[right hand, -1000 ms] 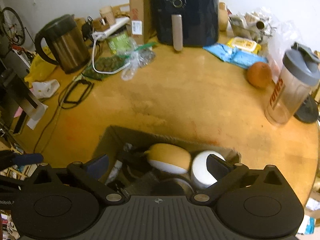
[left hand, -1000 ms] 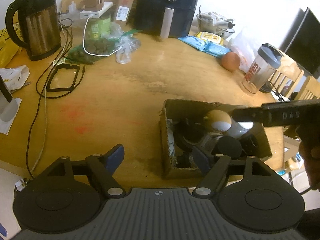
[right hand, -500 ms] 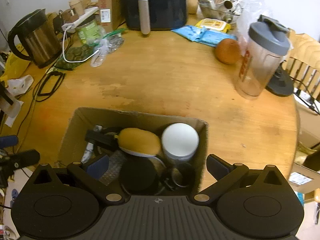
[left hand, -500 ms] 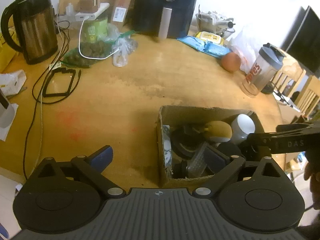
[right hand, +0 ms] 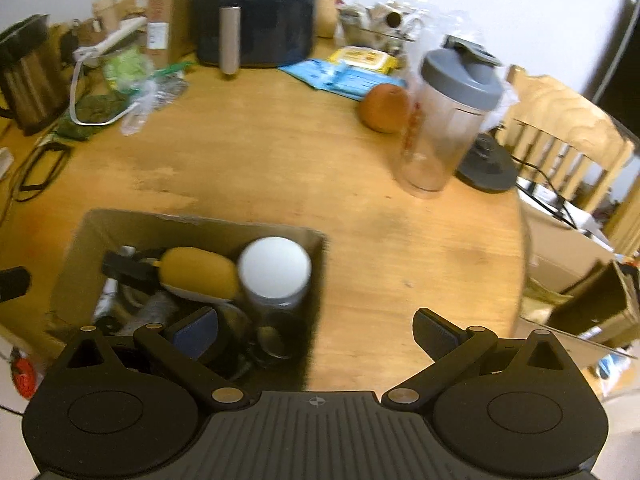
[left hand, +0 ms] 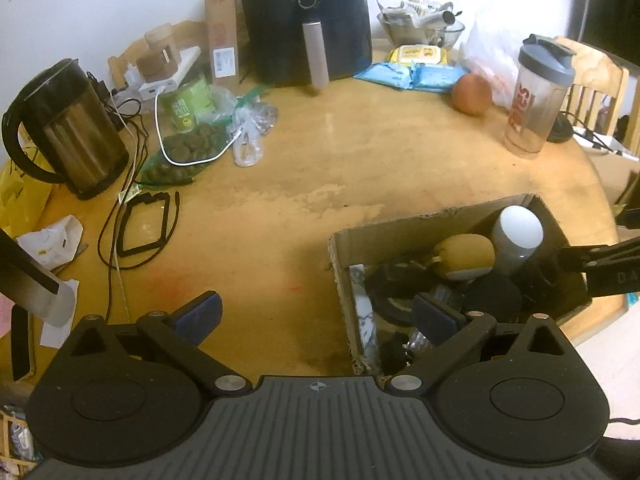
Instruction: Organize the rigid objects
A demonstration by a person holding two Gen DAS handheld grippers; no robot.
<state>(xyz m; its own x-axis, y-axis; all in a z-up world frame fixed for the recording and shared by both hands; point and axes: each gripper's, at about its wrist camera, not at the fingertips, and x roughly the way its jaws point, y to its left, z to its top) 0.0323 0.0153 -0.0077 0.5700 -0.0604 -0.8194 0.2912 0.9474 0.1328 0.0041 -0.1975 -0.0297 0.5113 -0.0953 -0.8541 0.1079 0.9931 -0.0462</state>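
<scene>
Several rigid items already sit packed in the cardboard box [right hand: 192, 222]: a yellow rounded object [right hand: 200, 272], a white-lidded jar [right hand: 276, 268] touching it, a black round lid [left hand: 494, 298], and darker pieces too jumbled to name. Judgement: the packing looks largely done; whether more items are meant for the box cannot be told.

Left hand-held gripper [left hand: 316, 314]: released, fingers wide apart, nothing between them; its right finger overlaps the box's near corner in view, and the box lies ahead and to its right.

Right hand-held gripper [right hand: 316, 330]: released, empty; its left finger hangs over the box's near edge, the box ahead and to its left, bare wood ahead of its right finger.

Possible remainder, ahead of both grippers and well apart from the box: shaker bottle [right hand: 448, 120], an orange-brown round fruit [right hand: 382, 108] just beside it.

Surface: round wooden tabletop [left hand: 320, 168], worn pale in patches, with faint red marks.

Far edge clutter: black air fryer [left hand: 308, 20], steel kettle [left hand: 68, 128], blue packets [left hand: 408, 74], bagged goods, cables.

Room: white wall; wooden chair [right hand: 560, 140] beyond the tabletop to the right.
</scene>
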